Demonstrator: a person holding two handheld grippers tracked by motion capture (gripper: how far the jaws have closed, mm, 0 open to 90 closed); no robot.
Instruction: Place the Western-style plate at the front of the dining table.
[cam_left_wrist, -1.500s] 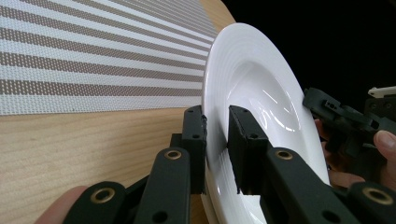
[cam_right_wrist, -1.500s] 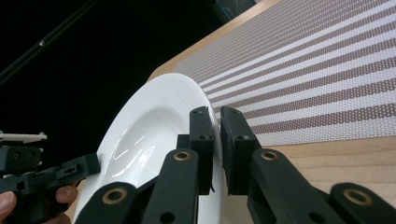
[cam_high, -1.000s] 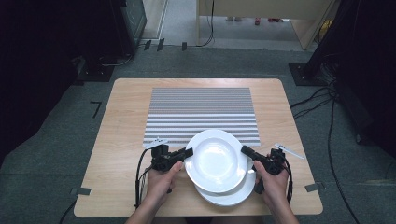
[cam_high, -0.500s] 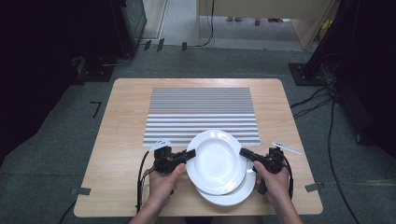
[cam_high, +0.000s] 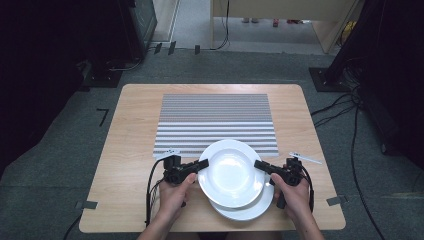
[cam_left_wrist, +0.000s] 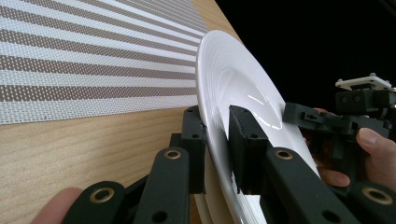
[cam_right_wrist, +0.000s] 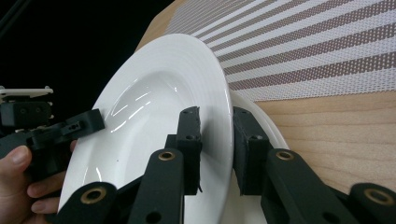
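Observation:
A white deep plate (cam_high: 231, 172) hangs just above a second white plate (cam_high: 247, 212) that lies on the table near its front edge. My left gripper (cam_high: 202, 164) is shut on the upper plate's left rim. In the left gripper view the rim (cam_left_wrist: 233, 79) runs between both jaws of the left gripper (cam_left_wrist: 217, 116). My right gripper (cam_high: 259, 165) clamps the opposite rim. Its jaws have just been opening a little, and the right gripper view shows the rim (cam_right_wrist: 154, 93) still between them, with the lower plate (cam_right_wrist: 273, 135) behind.
A striped brown-and-white placemat (cam_high: 215, 120) covers the middle of the wooden table (cam_high: 135, 150), just beyond the plates. Dark equipment and cables stand on the floor around the table. Bare wood lies to the left and right of the mat.

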